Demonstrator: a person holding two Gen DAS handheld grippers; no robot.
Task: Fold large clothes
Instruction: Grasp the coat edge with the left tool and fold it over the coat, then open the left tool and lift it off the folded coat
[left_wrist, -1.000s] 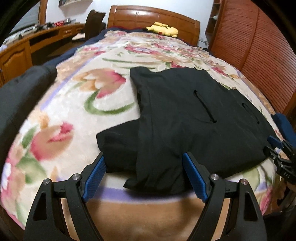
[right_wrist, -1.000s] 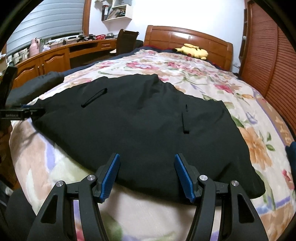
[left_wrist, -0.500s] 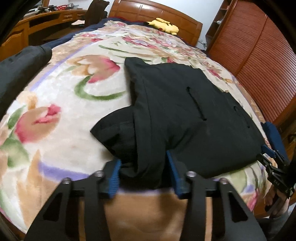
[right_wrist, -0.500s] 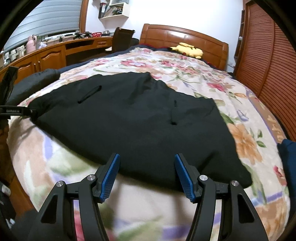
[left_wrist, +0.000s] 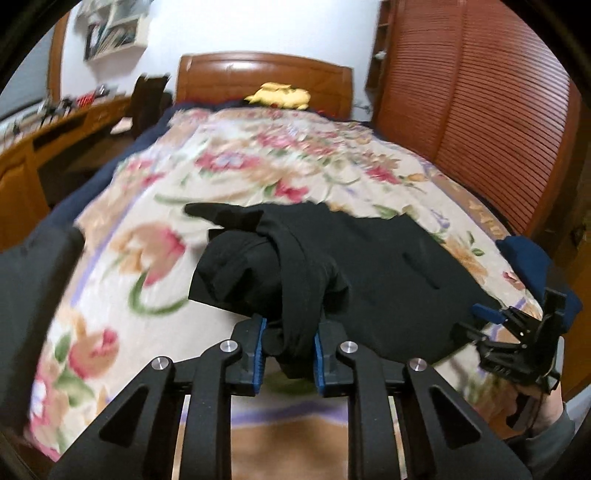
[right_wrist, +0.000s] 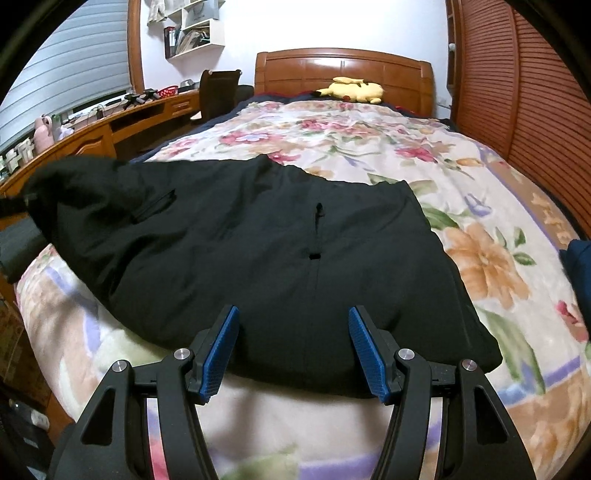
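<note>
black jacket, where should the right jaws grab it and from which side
Probably the near hem of the black jacket, straight in from the bed's foot with the right gripper. That edge lies flat and free just ahead of its open jaws, while the left gripper is closing on the bunched far corner.

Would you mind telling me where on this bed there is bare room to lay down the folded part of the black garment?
Bare floral blanket stretches between the black garment and the yellow plush toy, and also right of the garment toward the slatted wall. The near edge is crowded by the garment.
</note>
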